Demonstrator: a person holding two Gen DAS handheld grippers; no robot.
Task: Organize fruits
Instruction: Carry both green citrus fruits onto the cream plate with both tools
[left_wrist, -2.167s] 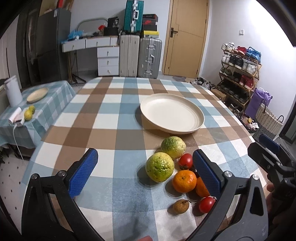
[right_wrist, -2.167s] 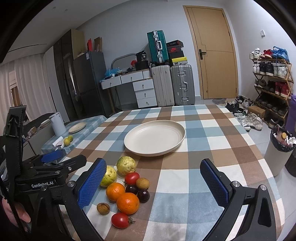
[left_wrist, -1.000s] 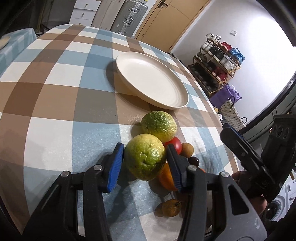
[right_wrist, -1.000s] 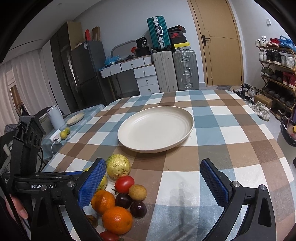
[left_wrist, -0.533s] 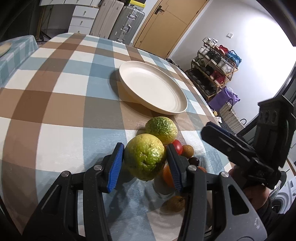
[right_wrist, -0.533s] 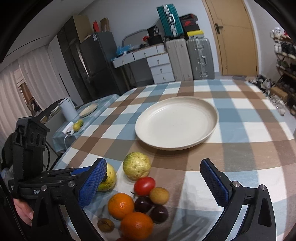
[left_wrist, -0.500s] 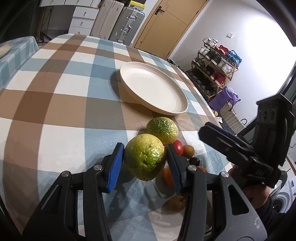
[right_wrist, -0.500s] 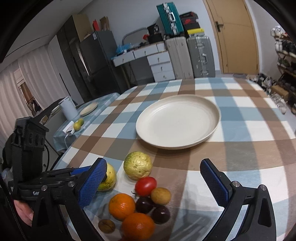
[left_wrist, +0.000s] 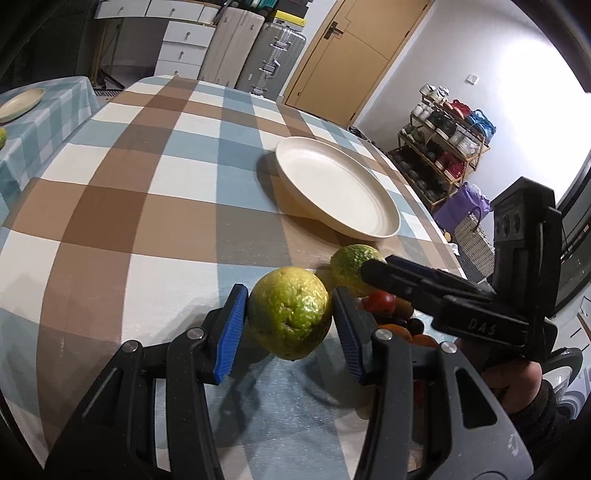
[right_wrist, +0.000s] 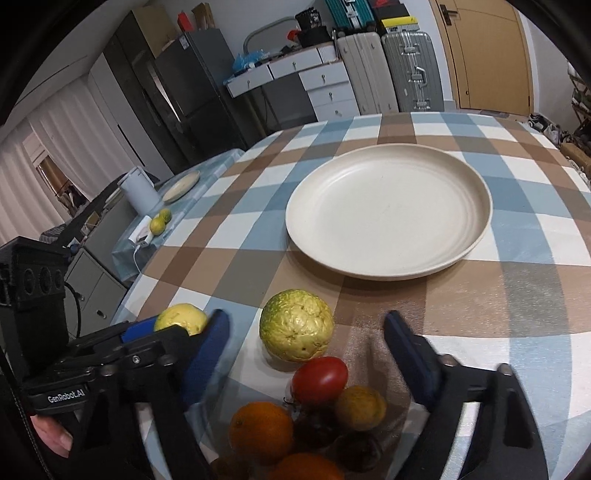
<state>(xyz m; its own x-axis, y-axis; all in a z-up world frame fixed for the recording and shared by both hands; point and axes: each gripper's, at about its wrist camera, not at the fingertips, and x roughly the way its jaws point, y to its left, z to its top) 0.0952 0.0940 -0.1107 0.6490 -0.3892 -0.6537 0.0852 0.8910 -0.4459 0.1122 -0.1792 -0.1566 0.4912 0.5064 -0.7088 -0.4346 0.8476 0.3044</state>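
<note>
Left view: my left fingers (left_wrist: 288, 325) clamp a green fruit (left_wrist: 290, 312) short of the plate (left_wrist: 338, 188); carry it level. Right view: my right fingers (right_wrist: 303, 354) are closing, not yet touching the second fruit (right_wrist: 296, 325) before the plate; centre first.

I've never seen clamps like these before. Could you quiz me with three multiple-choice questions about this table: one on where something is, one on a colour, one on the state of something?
1. Where is the green guava?
A. On the plate
B. Between the left gripper jaws
C. On the floor

2. What colour is the plate?
A. Cream
B. Red
C. Black

3. What lies on the plate?
A. A tomato
B. Two oranges
C. Nothing

Answers: 1 B, both blue pads press its sides; 2 A, its surface is pale cream; 3 C, it is bare, and the tomato and the rest of the fruit sit on the checked tablecloth.
</note>
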